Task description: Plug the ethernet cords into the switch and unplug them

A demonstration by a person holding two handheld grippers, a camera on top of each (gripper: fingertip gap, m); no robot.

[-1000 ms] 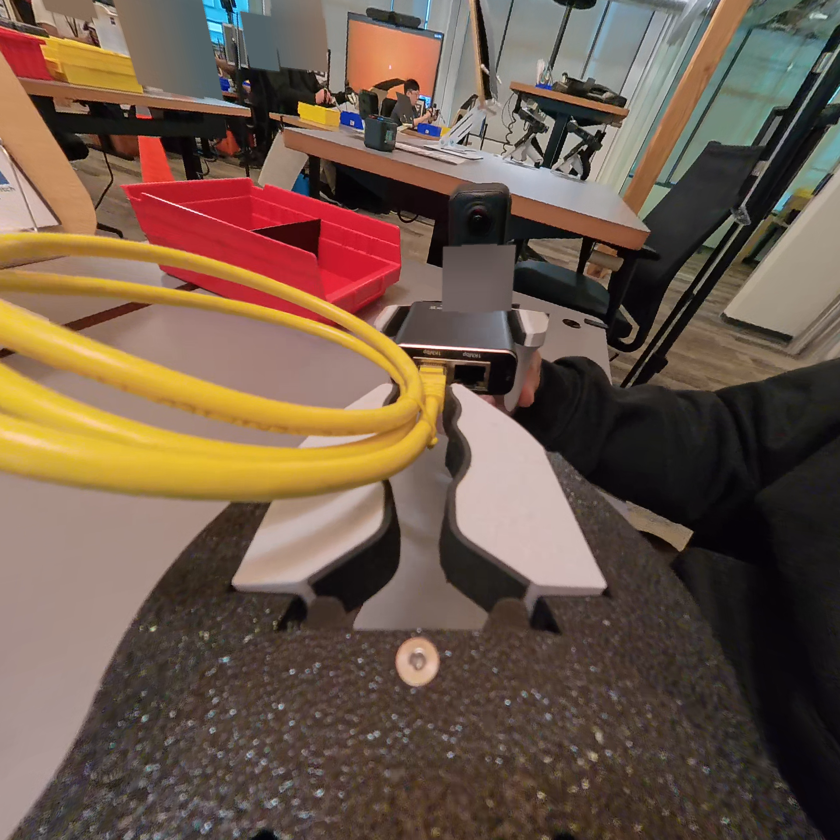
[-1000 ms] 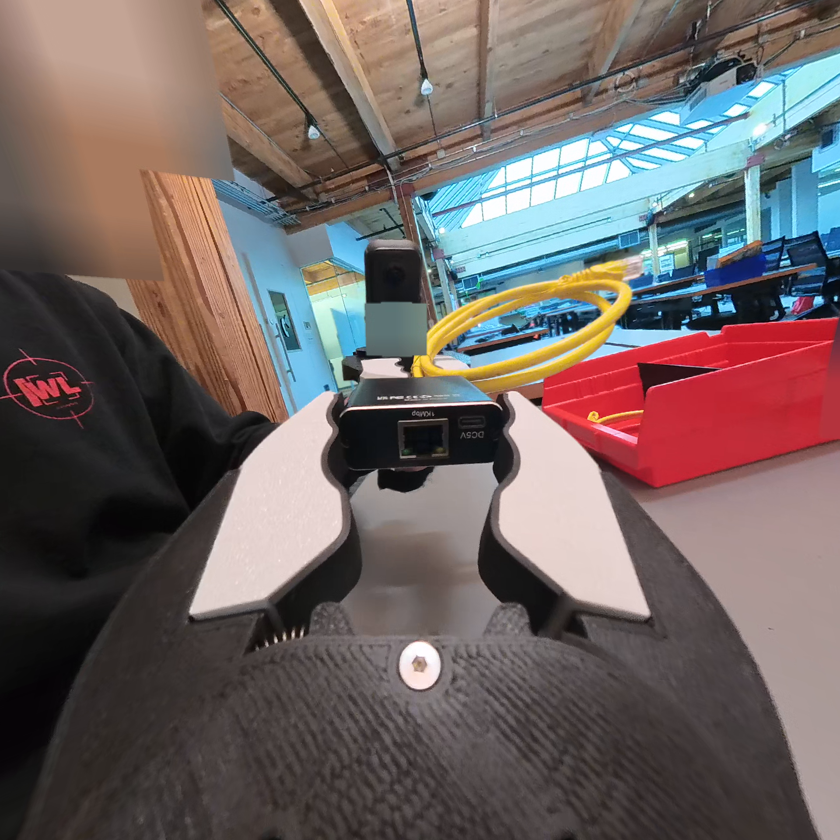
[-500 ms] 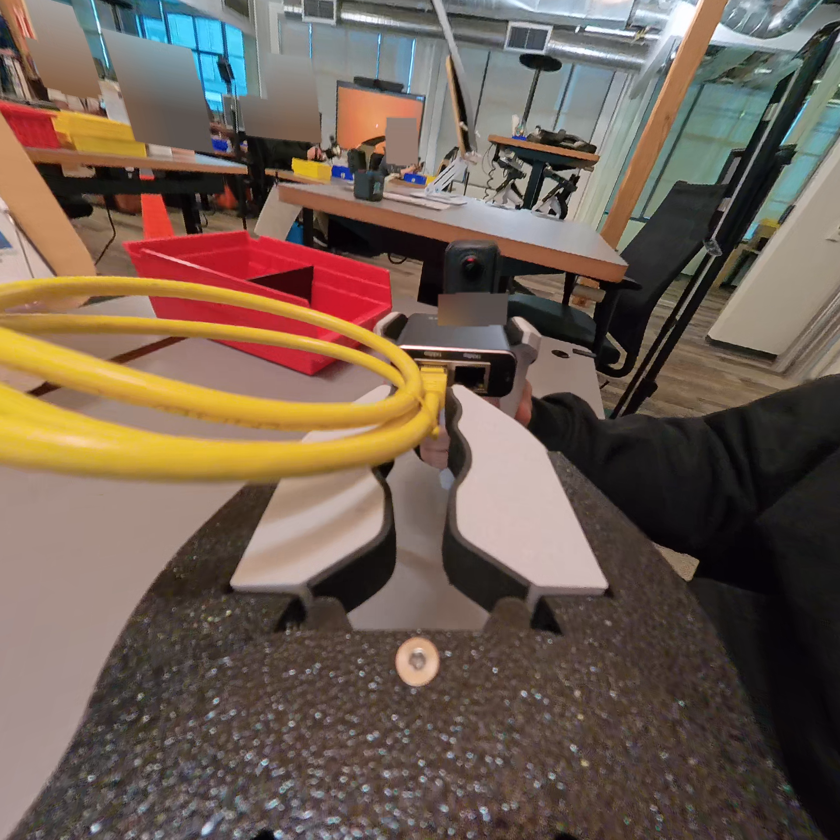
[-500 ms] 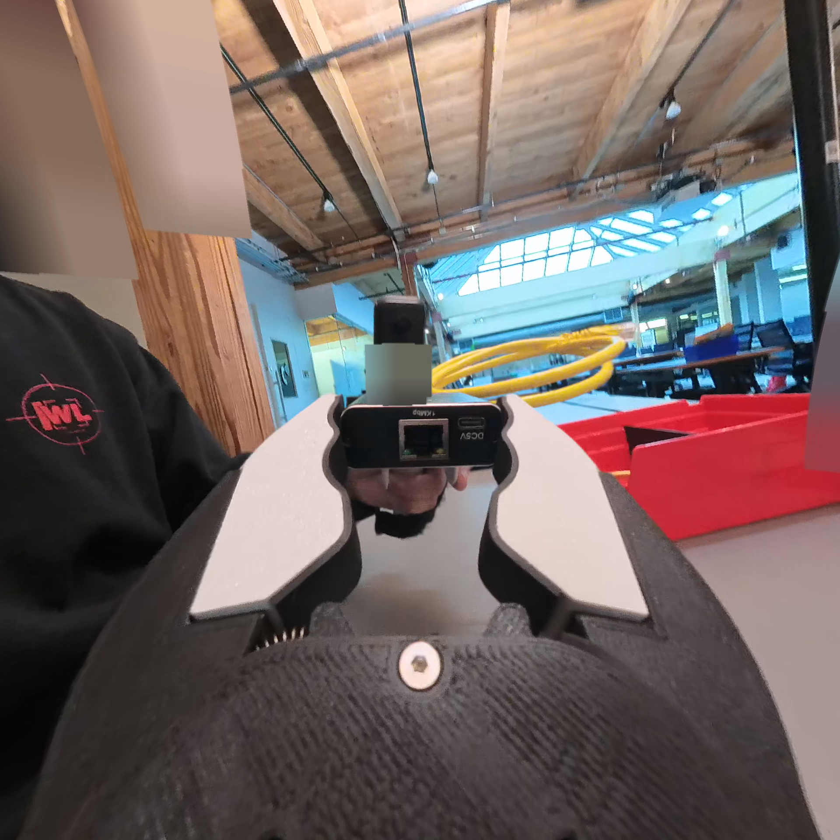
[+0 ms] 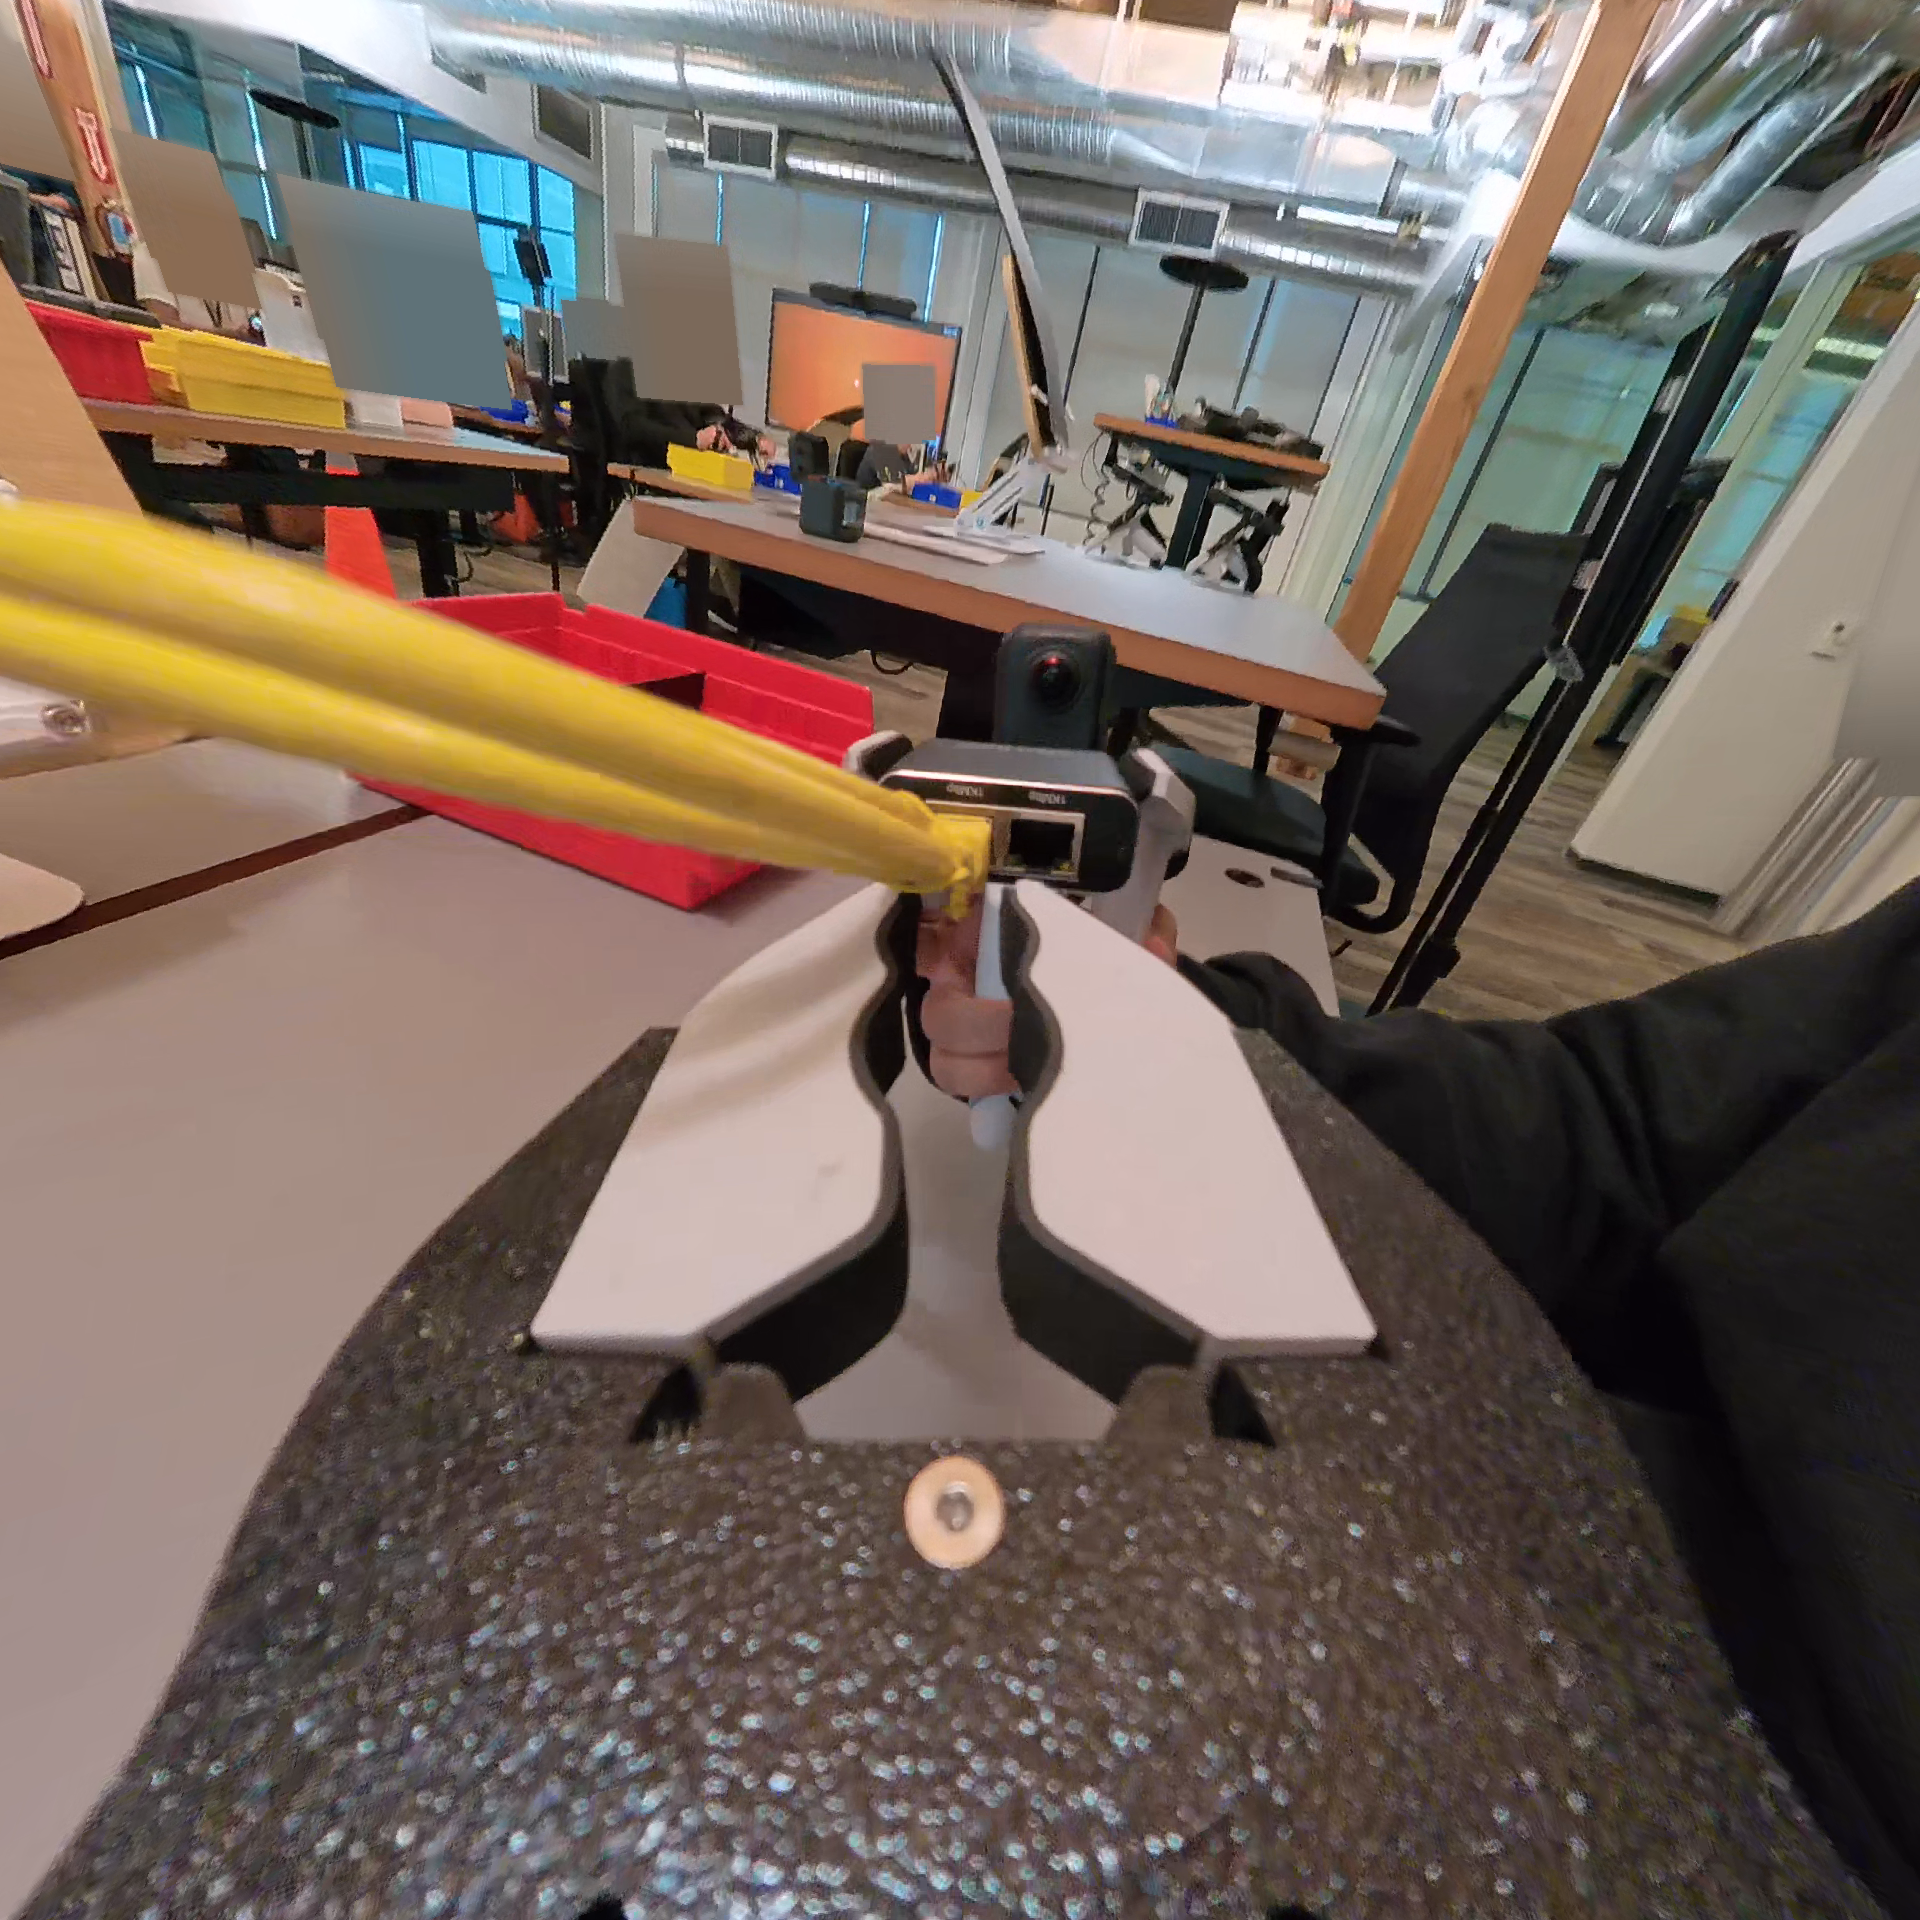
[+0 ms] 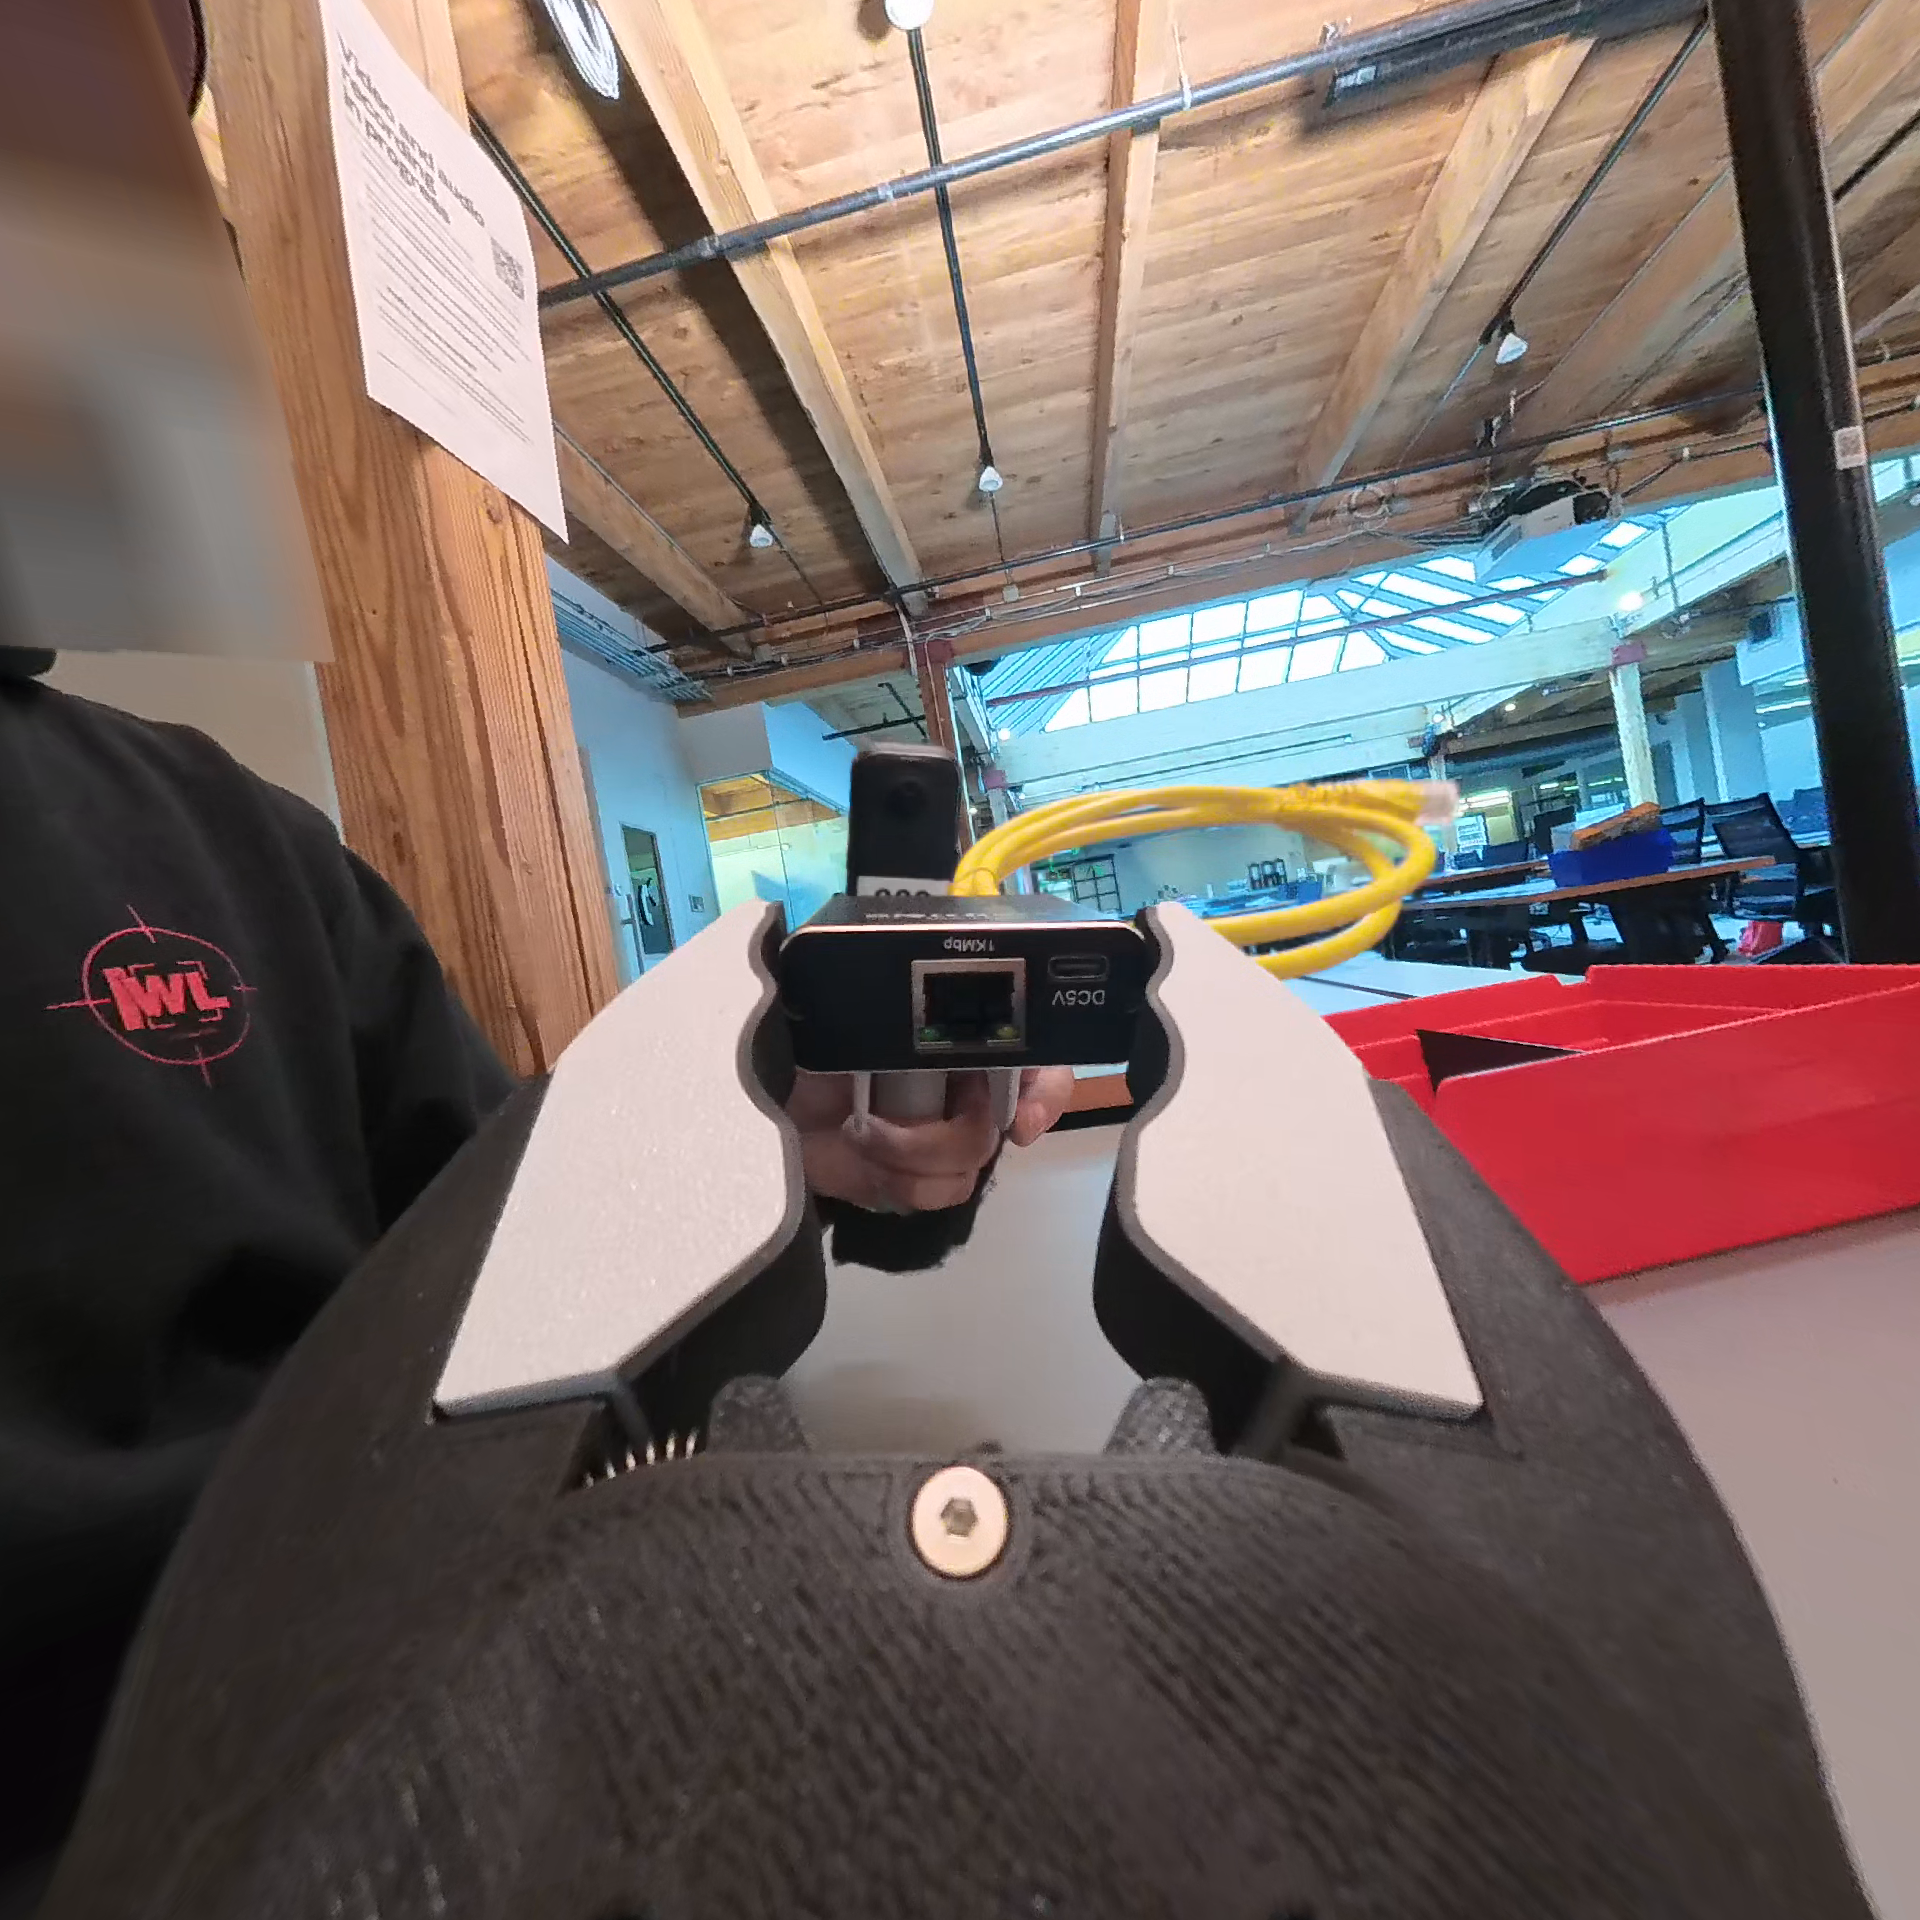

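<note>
My right gripper (image 6: 961,935) is shut on a small black switch (image 6: 961,997), held up above the grey table (image 6: 1766,1351). Its near face shows an empty port. In the left wrist view the switch (image 5: 1049,831) faces me with two ports. My left gripper (image 5: 951,920) is shut on the plug of a coiled yellow ethernet cord (image 5: 416,717). The plug sits at the switch's left port; I cannot tell how deep. The right port is empty. The coil (image 6: 1299,883) shows behind the switch in the right wrist view, its free plug end sticking out at the right.
A red bin (image 5: 665,675) stands on the table (image 5: 312,1039) behind the cord; it also shows in the right wrist view (image 6: 1662,1101). A person's black sleeve (image 5: 1558,1143) is at the right. A wooden post (image 6: 416,727) stands at the left.
Both grippers have lifted and tilted upward together, keeping switch and plug together. The yellow coil has swung from lying flat to nearly edge-on in the left wrist view.
</note>
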